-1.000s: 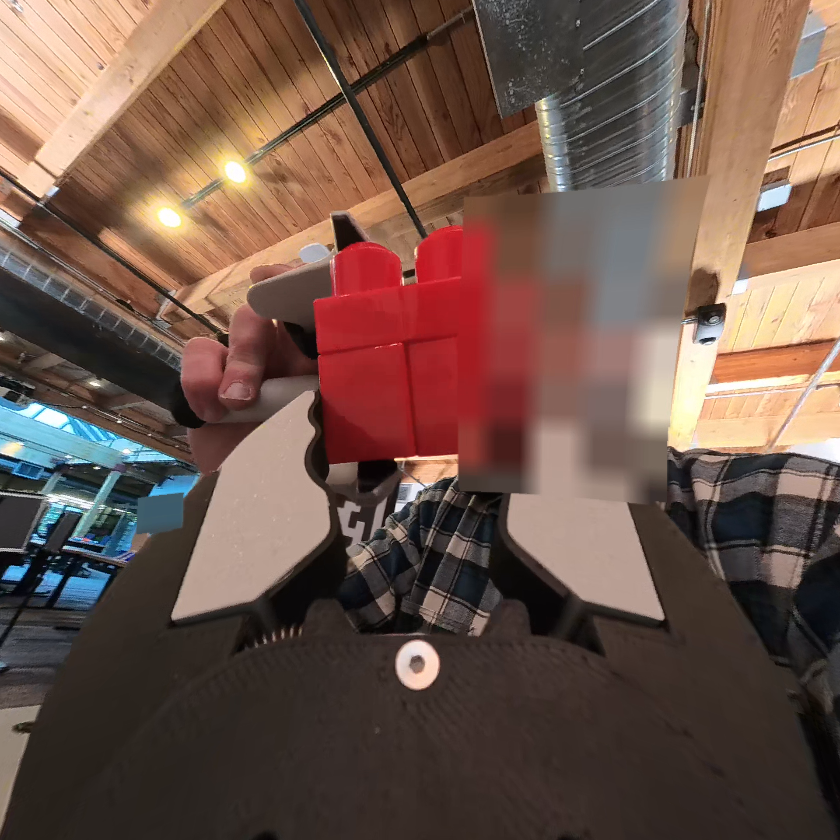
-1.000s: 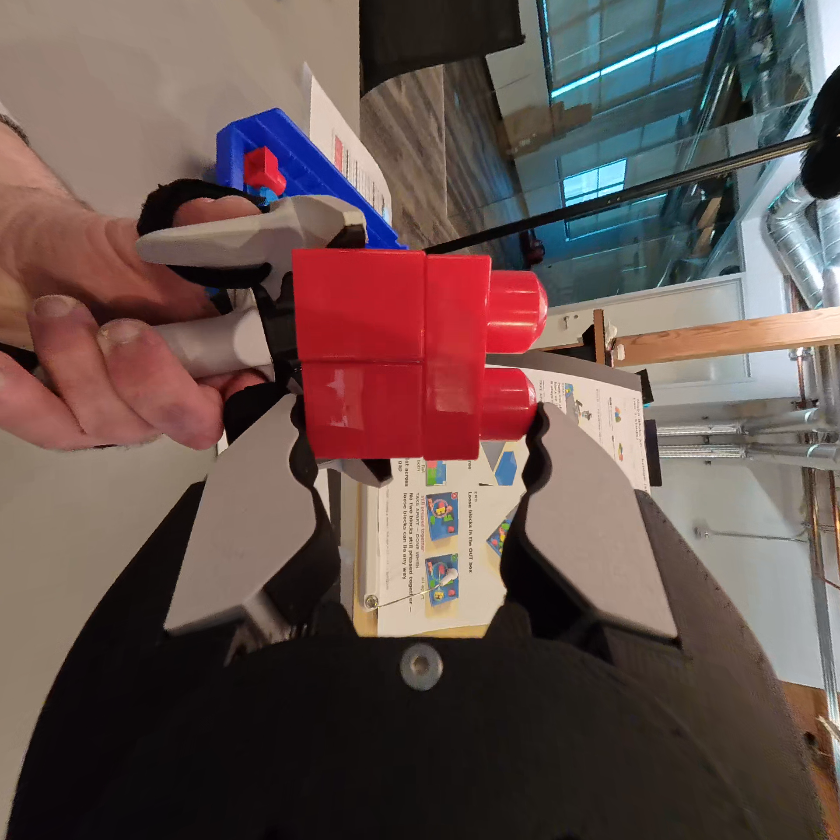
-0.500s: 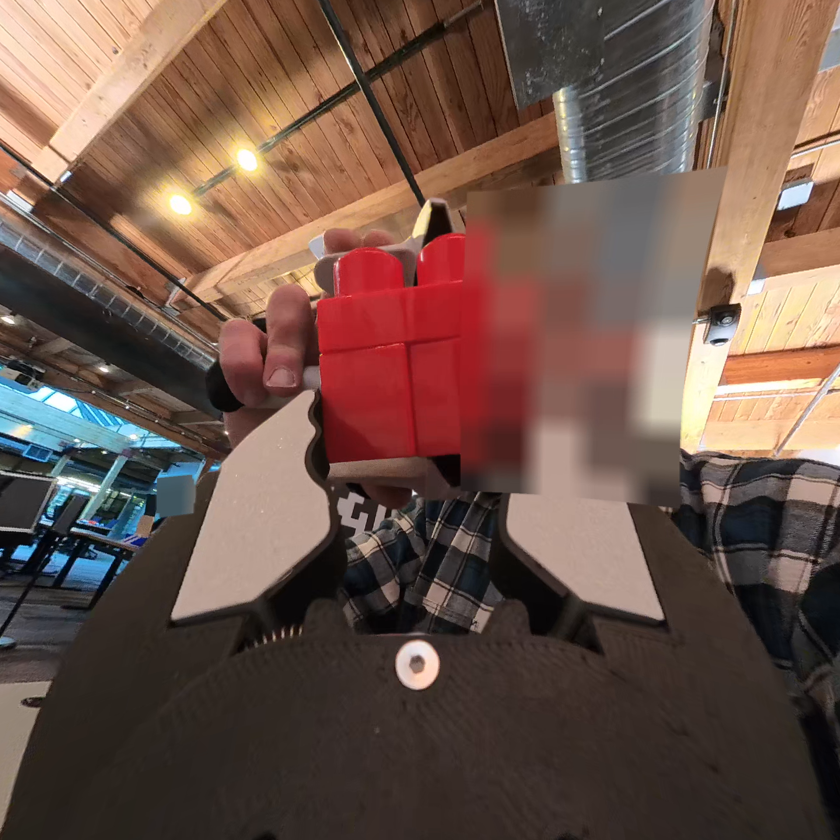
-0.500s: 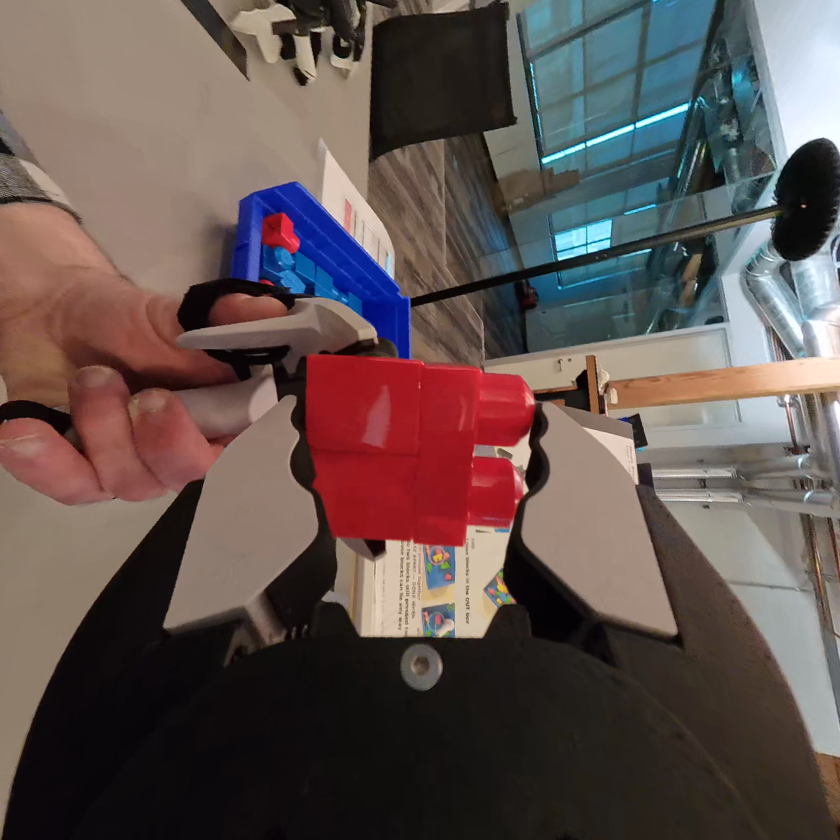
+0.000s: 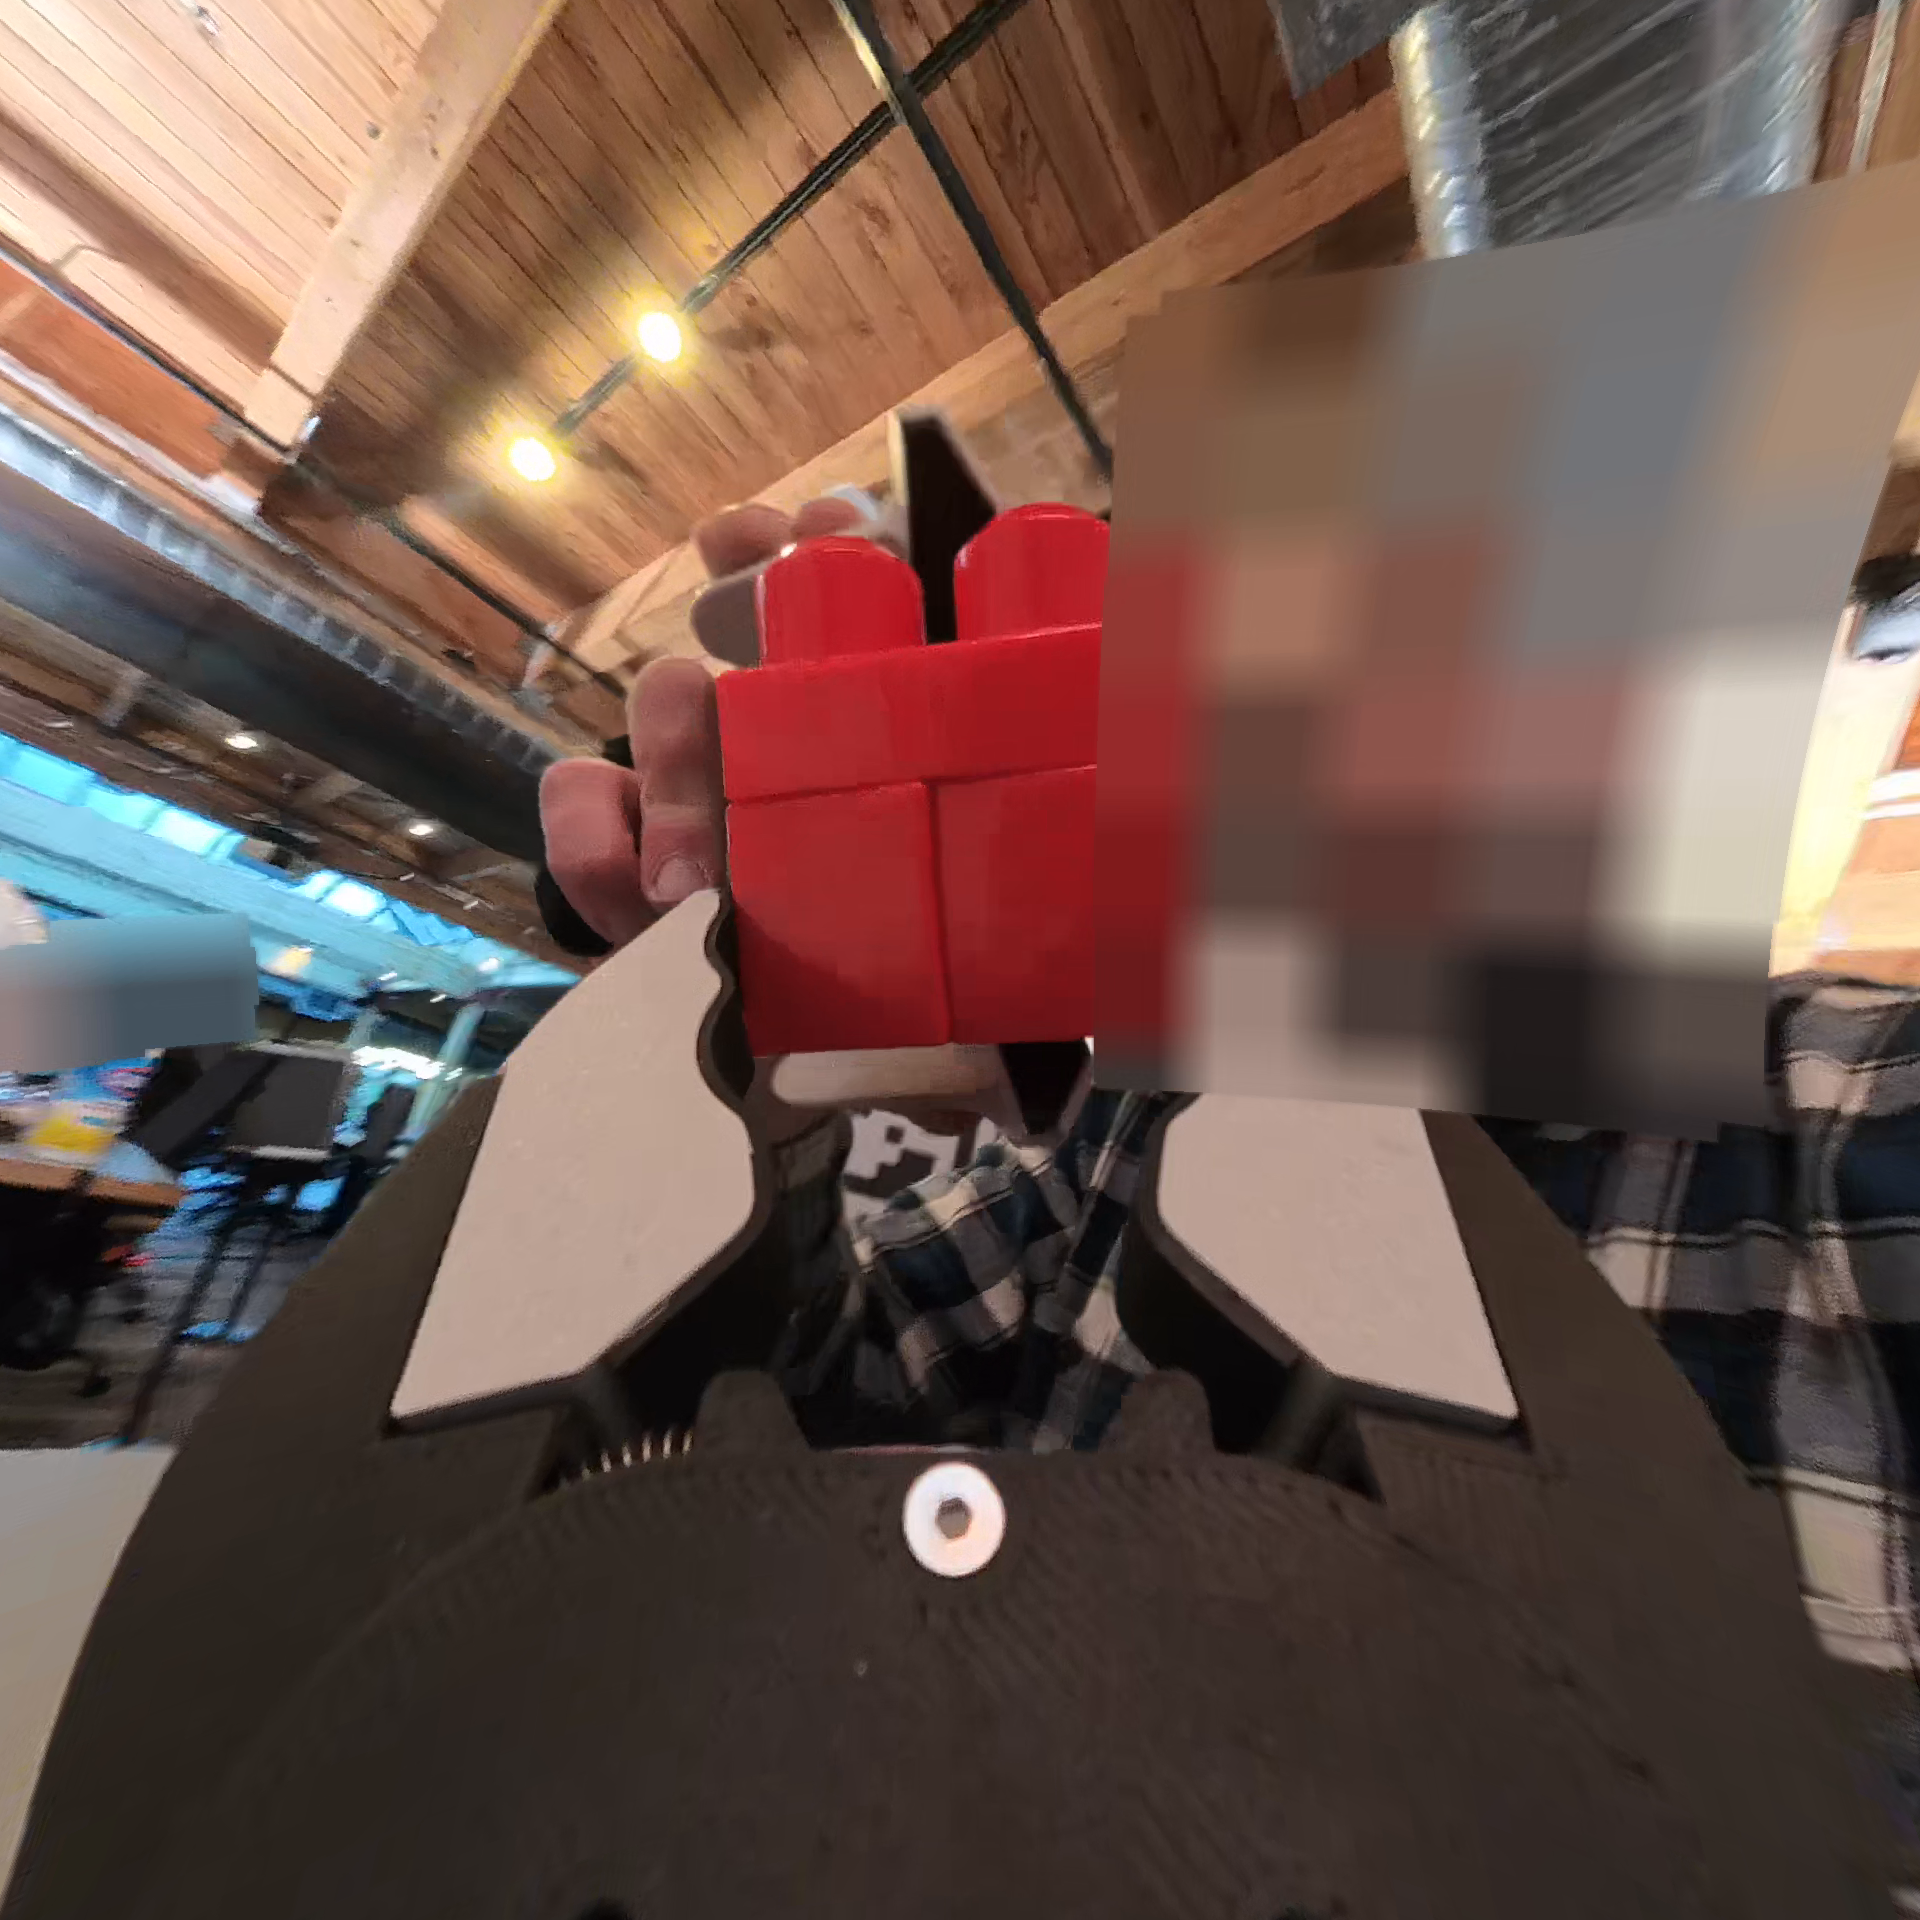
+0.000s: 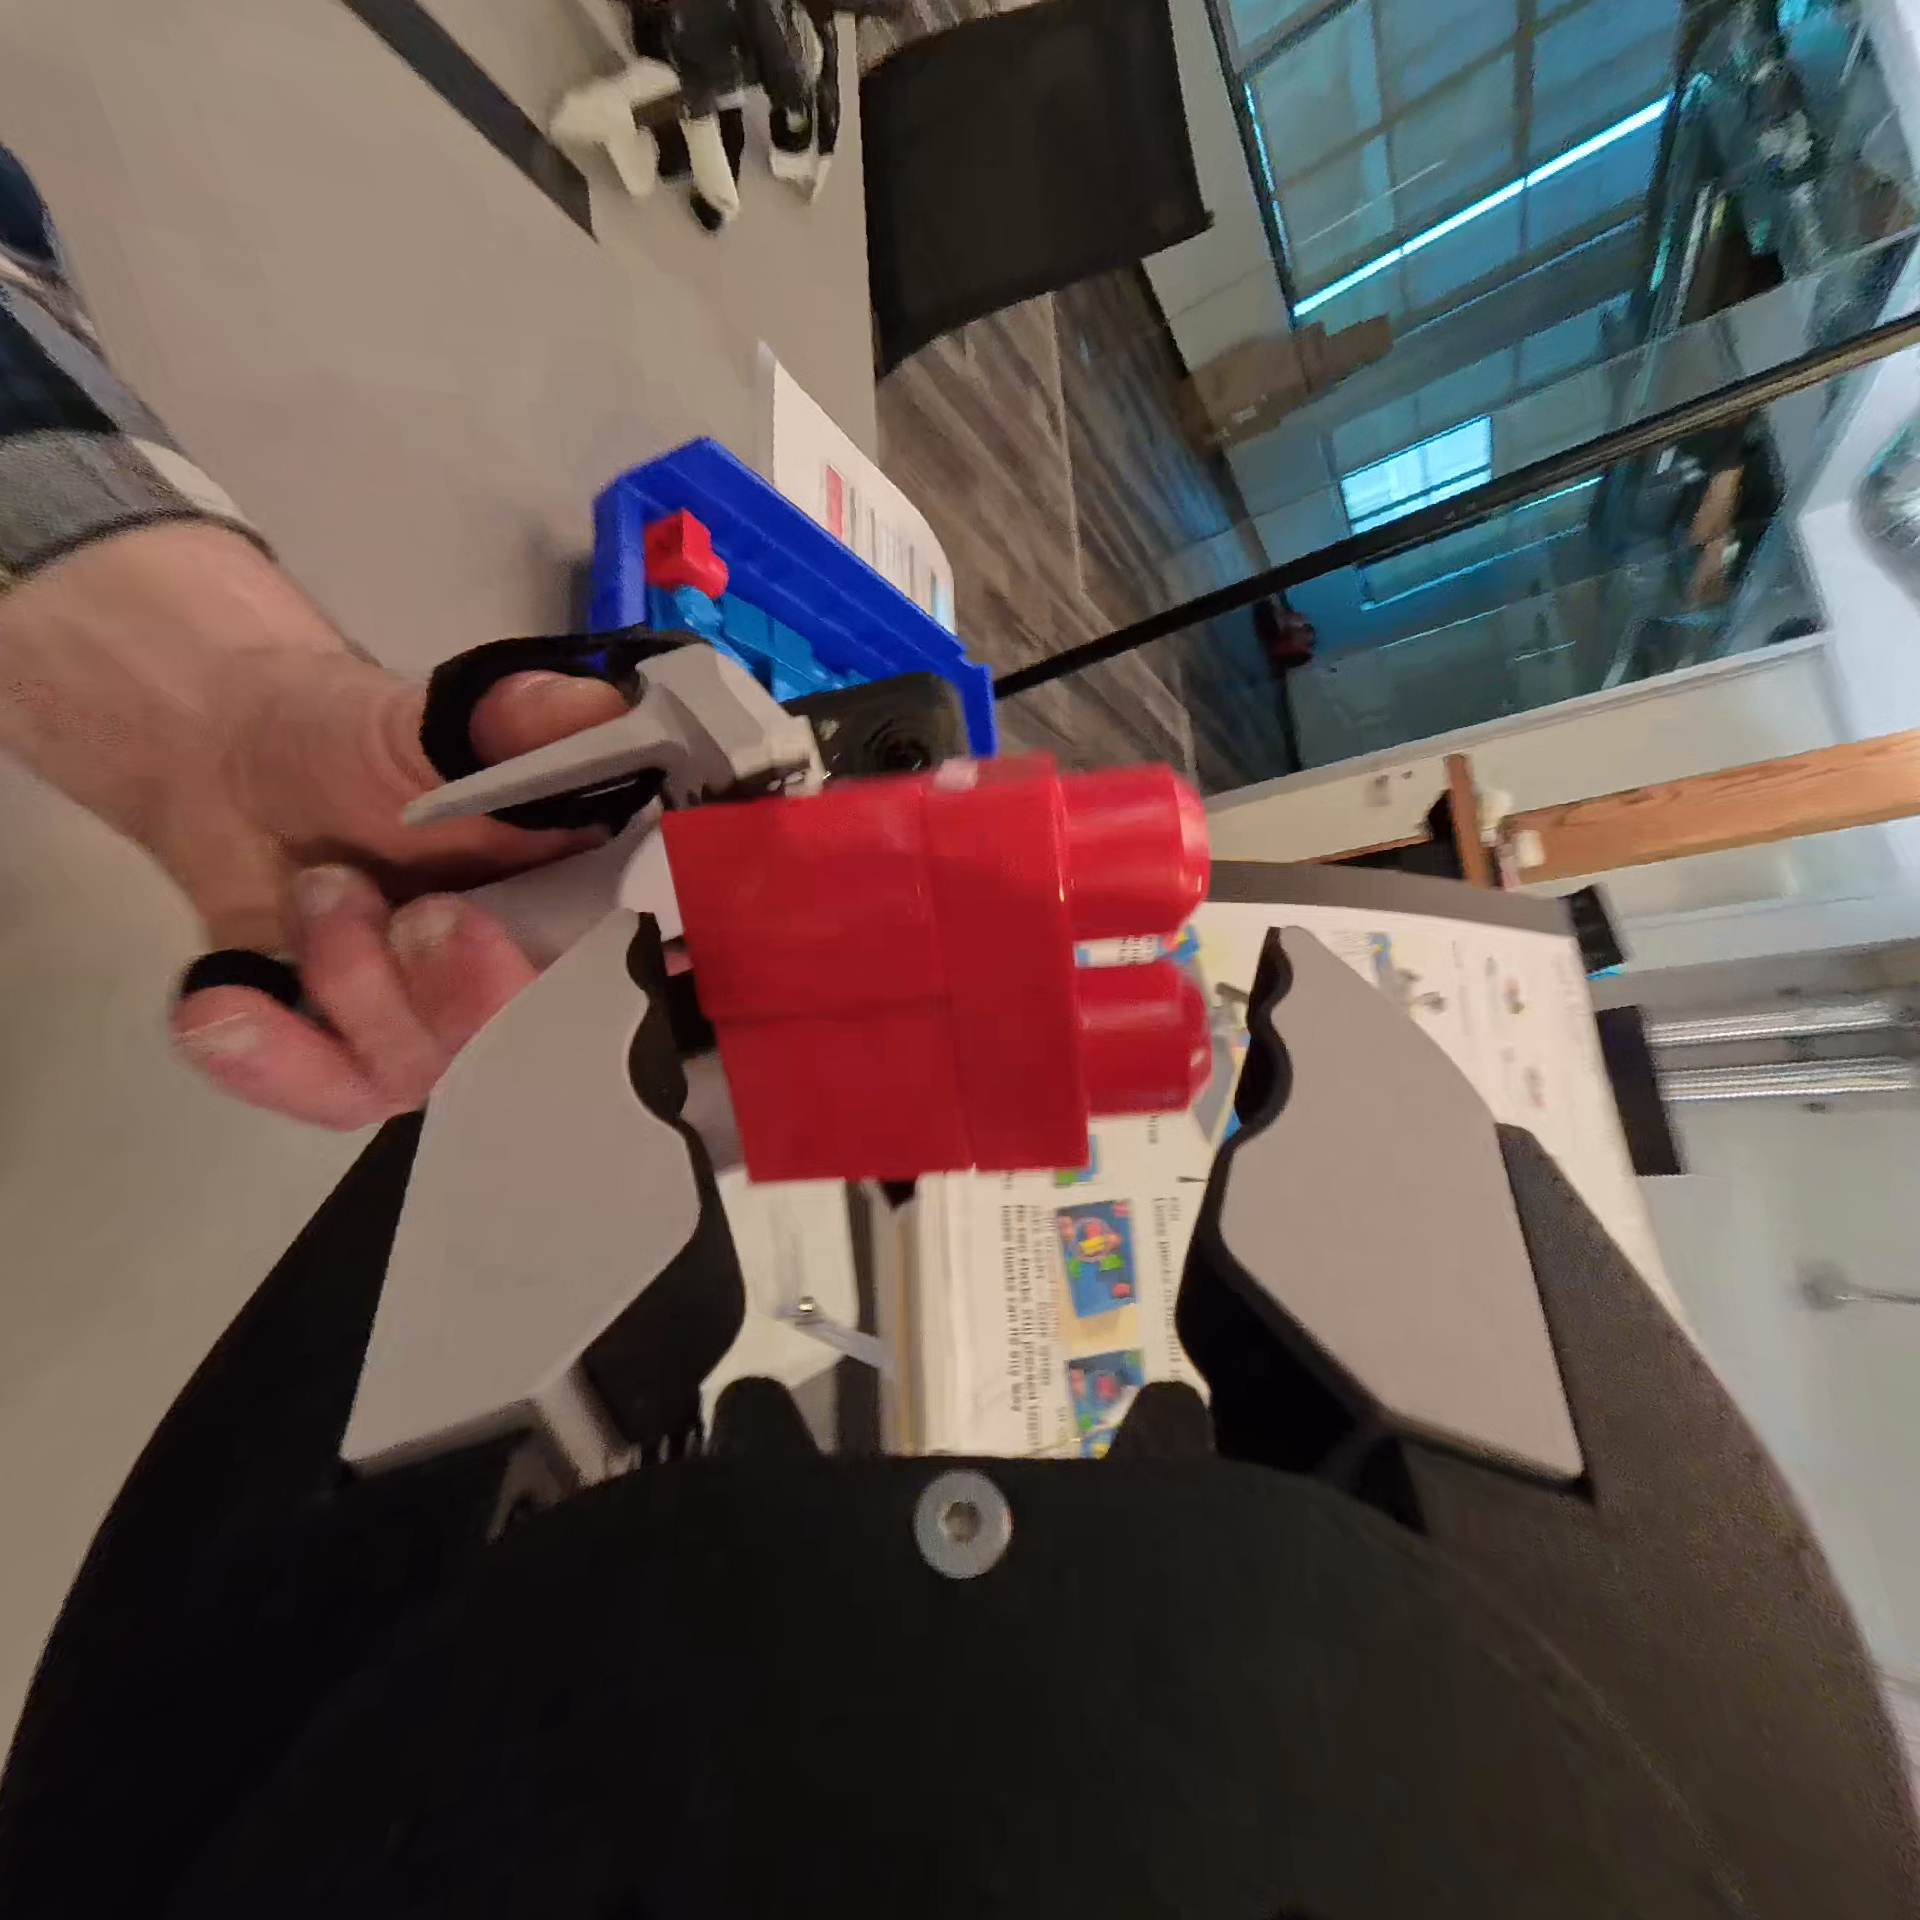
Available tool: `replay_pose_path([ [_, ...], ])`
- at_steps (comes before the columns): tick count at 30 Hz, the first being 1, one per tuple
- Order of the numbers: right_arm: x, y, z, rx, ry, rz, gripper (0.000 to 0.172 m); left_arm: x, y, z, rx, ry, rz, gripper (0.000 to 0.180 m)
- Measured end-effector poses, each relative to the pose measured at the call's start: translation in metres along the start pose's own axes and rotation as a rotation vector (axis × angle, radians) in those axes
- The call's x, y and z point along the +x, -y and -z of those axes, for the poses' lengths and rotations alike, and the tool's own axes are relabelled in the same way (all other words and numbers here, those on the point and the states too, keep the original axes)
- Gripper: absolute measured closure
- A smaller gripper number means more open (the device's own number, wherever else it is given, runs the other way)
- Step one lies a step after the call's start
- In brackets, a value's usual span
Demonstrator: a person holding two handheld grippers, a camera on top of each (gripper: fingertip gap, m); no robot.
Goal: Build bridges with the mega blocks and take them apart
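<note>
A red mega block stack (image 5: 883, 883), one two-stud brick across two lower blocks, is held in the air between both grippers. My left gripper (image 5: 935, 914) is shut on it. Its left pad (image 5: 717, 956) presses the side, and its right fingertip is hidden by a mosaic patch. In the right wrist view the stack (image 6: 894, 966) lies sideways with its studs pointing right, and the left gripper's fingers (image 6: 717, 748) clamp it from above and below. My right gripper (image 6: 956, 956) straddles the stack and is open, with a visible gap between its right pad (image 6: 1273, 997) and the studs.
A blue bin (image 6: 831, 561) with blue and red blocks stands on the grey table (image 6: 364, 364). Printed sheets (image 6: 1403, 1039) lie behind the stack. A hand (image 6: 260, 790) holds the left gripper's handle. A person in a plaid shirt (image 5: 1714, 1247) is close in front.
My right gripper's pads pressed the stack's base and a stud before; now they have parted from it. The stack stays in the left gripper. The right view has swung and shows more table.
</note>
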State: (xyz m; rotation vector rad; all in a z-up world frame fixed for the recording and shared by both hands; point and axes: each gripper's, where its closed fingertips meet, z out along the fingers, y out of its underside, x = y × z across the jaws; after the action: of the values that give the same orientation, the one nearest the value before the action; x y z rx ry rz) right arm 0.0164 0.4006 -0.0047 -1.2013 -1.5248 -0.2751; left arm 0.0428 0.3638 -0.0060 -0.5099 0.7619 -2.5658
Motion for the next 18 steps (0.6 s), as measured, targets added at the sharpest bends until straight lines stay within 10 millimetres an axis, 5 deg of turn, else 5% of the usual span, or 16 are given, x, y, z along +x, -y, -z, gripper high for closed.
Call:
replay_pose_path([
  [1,0.002,-0.002,0.004,0.018,0.013,-0.051,0.064,0.001,0.001,0.0,-0.026,0.014,-0.027,0.104],
  [8,-0.005,0.012,0.029,0.355,0.292,-0.422,0.081,0.021,-0.009,0.0,-0.213,-0.085,-0.017,0.103],
  [11,-0.012,0.02,0.032,0.395,0.413,-0.458,0.093,0.018,-0.017,0.001,-0.24,-0.088,0.007,0.103],
  [15,-0.022,0.022,0.039,0.429,0.589,-0.494,0.13,0.022,-0.036,0.006,-0.355,-0.137,0.062,0.103],
  [18,-0.03,0.023,0.04,0.428,0.673,-0.513,0.133,0.024,-0.043,0.007,-0.379,-0.166,0.096,0.103],
])
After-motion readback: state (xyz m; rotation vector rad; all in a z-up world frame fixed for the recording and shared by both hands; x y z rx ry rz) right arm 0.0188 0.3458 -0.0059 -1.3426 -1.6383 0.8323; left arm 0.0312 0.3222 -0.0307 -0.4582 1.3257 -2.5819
